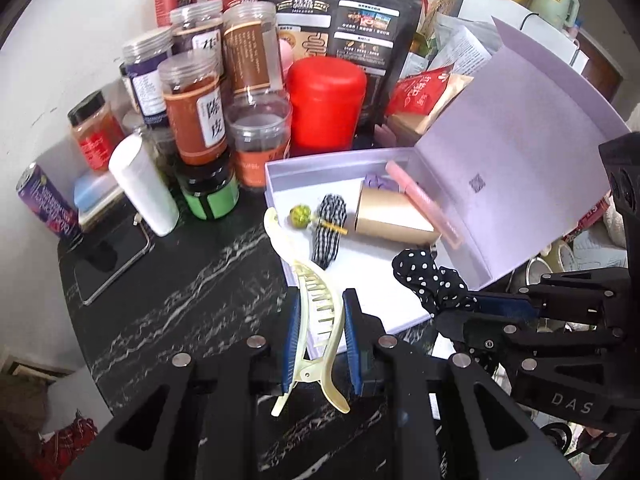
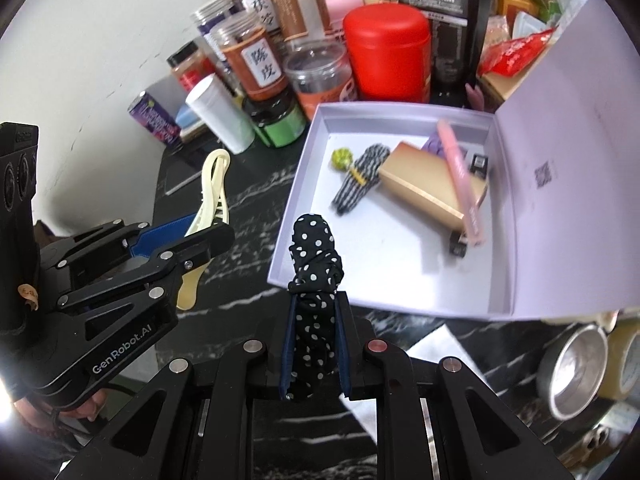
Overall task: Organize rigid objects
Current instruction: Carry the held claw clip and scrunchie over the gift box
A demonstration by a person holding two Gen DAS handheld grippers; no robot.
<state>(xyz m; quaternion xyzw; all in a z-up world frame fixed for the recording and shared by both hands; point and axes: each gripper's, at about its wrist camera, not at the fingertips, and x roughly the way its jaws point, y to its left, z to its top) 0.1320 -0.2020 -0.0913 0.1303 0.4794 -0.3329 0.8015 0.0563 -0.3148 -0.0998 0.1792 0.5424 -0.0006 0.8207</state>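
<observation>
Left gripper [image 1: 320, 320]: jaws clamped on 1 cream hair clip [image 1: 316, 312], which runs lengthwise between the blue pads, its curved tip reaching past the fingertips over the near rim of the lilac box [image 1: 276, 184]. Right gripper [image 2: 316, 332]: jaws clamped on 1 black polka-dot scrunchie [image 2: 314, 256], bunched above the fingertips at the box's near edge. Box: lid open, on black marble table [image 1: 180, 280]; contents 1 tan carton [image 2: 432, 188], 1 pink tube [image 2: 460, 176] lying across it, 1 checked scrunchie [image 2: 360, 176], 1 green lollipop [image 2: 342, 158]. Behind box: red canister [image 1: 326, 104], several clear jars.
</observation>
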